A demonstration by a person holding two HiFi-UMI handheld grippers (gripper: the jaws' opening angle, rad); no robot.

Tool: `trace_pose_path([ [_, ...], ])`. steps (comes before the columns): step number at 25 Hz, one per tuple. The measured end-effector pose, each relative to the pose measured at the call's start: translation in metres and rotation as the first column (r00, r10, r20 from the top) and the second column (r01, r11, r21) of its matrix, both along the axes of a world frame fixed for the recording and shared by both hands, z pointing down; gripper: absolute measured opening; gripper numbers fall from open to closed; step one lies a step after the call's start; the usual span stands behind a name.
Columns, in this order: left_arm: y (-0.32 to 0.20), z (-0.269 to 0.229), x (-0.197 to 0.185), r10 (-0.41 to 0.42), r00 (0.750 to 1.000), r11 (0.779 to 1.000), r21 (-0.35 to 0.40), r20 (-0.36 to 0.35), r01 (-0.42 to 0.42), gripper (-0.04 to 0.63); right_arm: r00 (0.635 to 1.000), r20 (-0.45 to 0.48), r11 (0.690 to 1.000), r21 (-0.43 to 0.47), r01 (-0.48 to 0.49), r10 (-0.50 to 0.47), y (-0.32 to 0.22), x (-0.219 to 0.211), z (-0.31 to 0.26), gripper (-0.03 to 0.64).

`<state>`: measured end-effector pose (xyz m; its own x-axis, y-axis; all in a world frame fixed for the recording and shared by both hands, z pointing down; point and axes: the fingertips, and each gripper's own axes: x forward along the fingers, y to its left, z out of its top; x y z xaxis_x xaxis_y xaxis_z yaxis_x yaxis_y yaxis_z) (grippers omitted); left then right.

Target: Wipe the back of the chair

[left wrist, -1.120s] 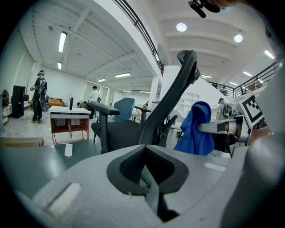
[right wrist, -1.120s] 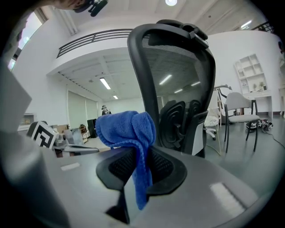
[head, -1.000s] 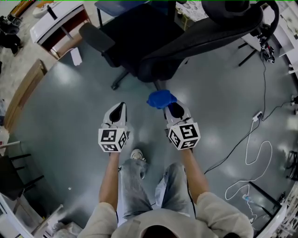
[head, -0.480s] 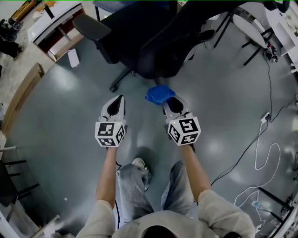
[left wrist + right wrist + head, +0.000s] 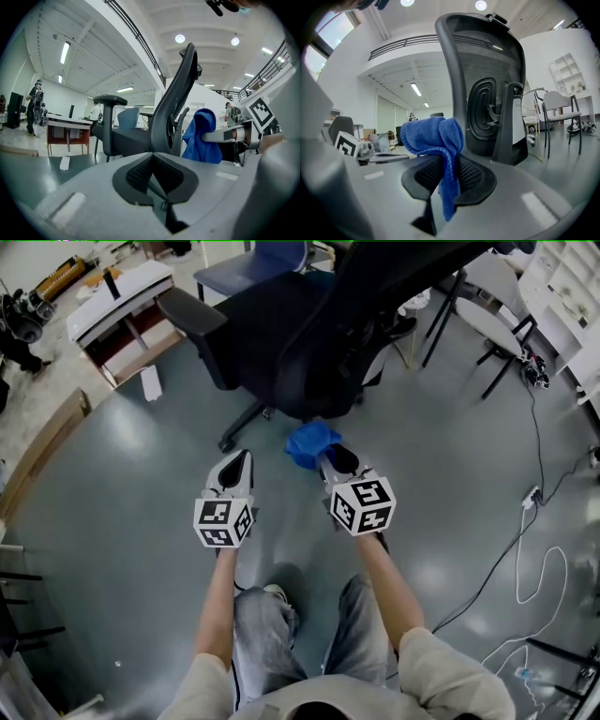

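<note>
Place: we read this as a big open office or lab hall.
Floor: smooth grey floor (image 5: 112,484), with loose cables (image 5: 517,559) trailing over it.
Furniture: we see a black mesh office chair (image 5: 309,324), a white worktop (image 5: 122,292) and white shelving (image 5: 567,65).
Overhead: a high white ceiling with round lights (image 5: 180,38) and an upper-level railing (image 5: 403,44).

Rig: the left gripper (image 5: 240,457) and right gripper (image 5: 326,457) have light grey moulded shells that taper toward the jaws. The inner pads (image 5: 138,174) are black and finely ribbed. Behind the jaws, each carries a white cube (image 5: 223,521) with black square markers. Person: pale short-sleeved top (image 5: 211,685), faded blue jeans (image 5: 267,624), light shoe (image 5: 275,593).
</note>
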<state>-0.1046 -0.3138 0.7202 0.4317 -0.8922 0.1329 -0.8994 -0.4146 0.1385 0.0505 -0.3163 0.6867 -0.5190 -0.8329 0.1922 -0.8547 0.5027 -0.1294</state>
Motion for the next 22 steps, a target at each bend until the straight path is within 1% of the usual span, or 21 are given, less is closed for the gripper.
trace_pose_path([
  [5, 0.005, -0.007, 0.000, 0.000, 1.000, 1.000, 0.021, 0.007, -0.001, 0.005, 1.000, 0.009, 0.997, 0.072, 0.004, -0.004, -0.016, 0.001, -0.041, 0.071],
  [9, 0.015, -0.016, -0.001, -0.016, 1.000, 0.999, 0.045, -0.004, 0.016, 0.005, 1.000, 0.016, 0.990, 0.141, 0.022, -0.024, -0.031, -0.004, -0.098, 0.071],
  [12, 0.021, -0.010, 0.008, 0.016, 1.000, 0.999, 0.038, 0.012, -0.016, 0.005, 0.999, 0.009, 0.980, 0.197, 0.033, -0.035, -0.042, -0.010, -0.146, 0.071],
  [14, 0.025, -0.007, 0.014, 0.038, 0.999, 0.999, 0.031, 0.021, -0.039, 0.005, 0.999, 0.037, 0.978, 0.209, 0.029, -0.037, -0.049, -0.010, -0.177, 0.071],
  [16, 0.029, -0.010, 0.017, 0.040, 0.999, 0.998, 0.040, 0.023, -0.041, 0.005, 0.998, 0.060, 0.975, 0.221, 0.018, -0.032, -0.050, -0.008, -0.204, 0.071],
  [19, 0.033, -0.020, 0.018, 0.028, 0.999, 0.998, 0.060, 0.028, -0.030, 0.005, 0.999, 0.037, 0.968, 0.251, 0.011, -0.021, -0.050, -0.008, -0.232, 0.071],
  [22, 0.038, -0.025, 0.019, 0.029, 0.999, 0.997, 0.070, 0.044, -0.032, 0.005, 0.999, 0.029, 0.966, 0.257, 0.008, -0.016, -0.050, -0.009, -0.239, 0.071],
])
